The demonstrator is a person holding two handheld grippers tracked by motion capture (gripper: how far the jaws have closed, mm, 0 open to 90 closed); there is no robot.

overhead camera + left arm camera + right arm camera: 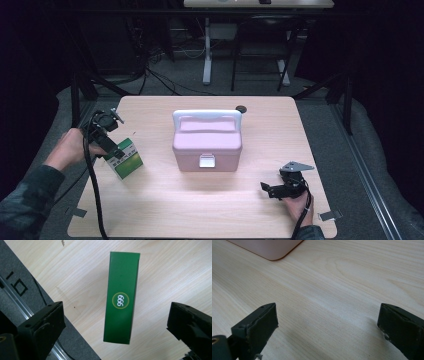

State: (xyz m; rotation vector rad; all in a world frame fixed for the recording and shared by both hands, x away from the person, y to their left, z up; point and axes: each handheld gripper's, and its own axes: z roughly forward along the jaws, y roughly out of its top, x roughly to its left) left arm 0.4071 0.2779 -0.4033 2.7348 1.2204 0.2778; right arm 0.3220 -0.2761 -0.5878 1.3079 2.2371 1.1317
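A: Left gripper [116, 151] at the left of the high frame, jaws wide apart, gripping nothing. Green box [122, 297] between them in the left gripper frame, untouched, lying on the table [175, 270].

B: Looks like a release step, or the start of a pickup. Right gripper [272, 190]?

A: Lower right, jaws spread wide, nothing held, bare wood between them.

B: Next, probably: either closing squarely on the box's narrow sides or backing clear without nudging it.

A: Hard to read: box print besides "999". Pink case [207, 142] at centre, lid down; contents hidden.
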